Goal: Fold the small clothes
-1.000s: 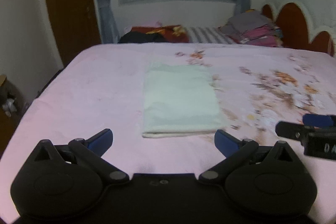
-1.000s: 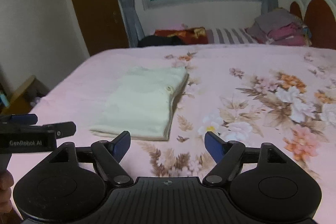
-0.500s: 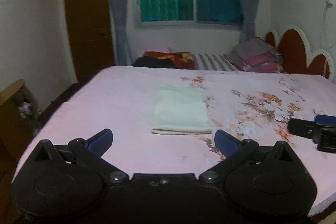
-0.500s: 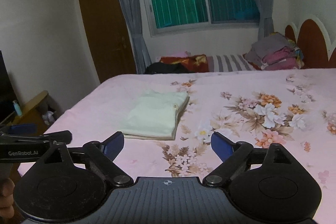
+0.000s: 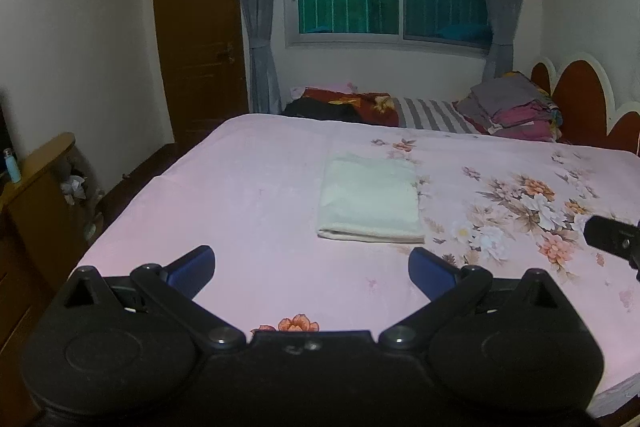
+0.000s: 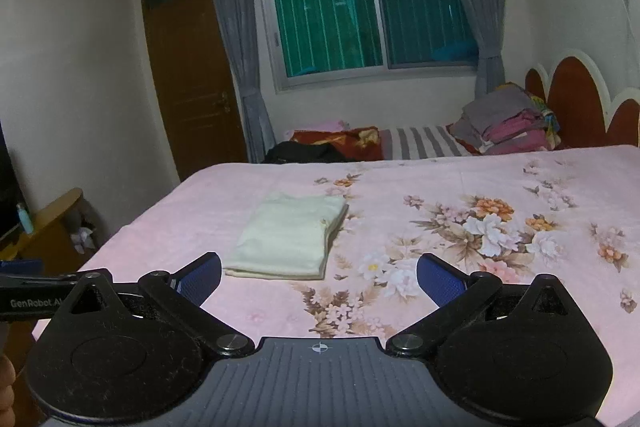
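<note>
A pale cream garment (image 5: 370,197) lies folded into a flat rectangle on the pink floral bed sheet (image 5: 248,187); it also shows in the right wrist view (image 6: 290,237). My left gripper (image 5: 312,269) is open and empty, held back above the bed's near edge, well short of the garment. My right gripper (image 6: 319,279) is open and empty too, held to the right of the left one. Neither touches the cloth.
A stack of folded clothes (image 5: 512,111) sits by the red headboard (image 5: 580,99) at the far right. Dark and red bedding (image 5: 340,105) lies under the window. A wooden cabinet (image 5: 36,187) stands left of the bed, with a door (image 5: 196,39) behind.
Both grippers have pulled back and up from the folded garment, which now looks smaller and farther away. The garment has not moved. Both stay open.
</note>
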A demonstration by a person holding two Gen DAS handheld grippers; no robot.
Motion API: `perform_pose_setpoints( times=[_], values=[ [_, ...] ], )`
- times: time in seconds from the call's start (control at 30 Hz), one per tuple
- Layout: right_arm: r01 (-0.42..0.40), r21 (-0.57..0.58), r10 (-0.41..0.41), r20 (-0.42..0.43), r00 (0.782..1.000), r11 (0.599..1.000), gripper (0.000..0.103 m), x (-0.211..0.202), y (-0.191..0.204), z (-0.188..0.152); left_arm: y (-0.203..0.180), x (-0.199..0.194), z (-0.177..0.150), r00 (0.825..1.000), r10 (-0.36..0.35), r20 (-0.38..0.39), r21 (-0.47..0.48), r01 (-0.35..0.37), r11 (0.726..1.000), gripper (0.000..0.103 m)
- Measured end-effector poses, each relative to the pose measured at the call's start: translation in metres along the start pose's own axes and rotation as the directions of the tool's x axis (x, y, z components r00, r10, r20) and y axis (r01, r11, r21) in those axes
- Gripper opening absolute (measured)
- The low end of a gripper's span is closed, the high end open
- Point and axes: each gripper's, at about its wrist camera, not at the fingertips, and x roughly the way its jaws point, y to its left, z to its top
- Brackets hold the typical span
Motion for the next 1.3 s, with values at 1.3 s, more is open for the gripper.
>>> perform_pose_setpoints(
  times=[1.3],
  values=[
    [-0.012, 0.005, 0.012, -0.018, 1.0, 1.0, 0.103, 0.001, -0.001, -0.003, 0.006, 0.009, 0.001, 0.999, 0.0, -0.033, -0.042, -0.001, 0.999, 0.103]
  ],
)
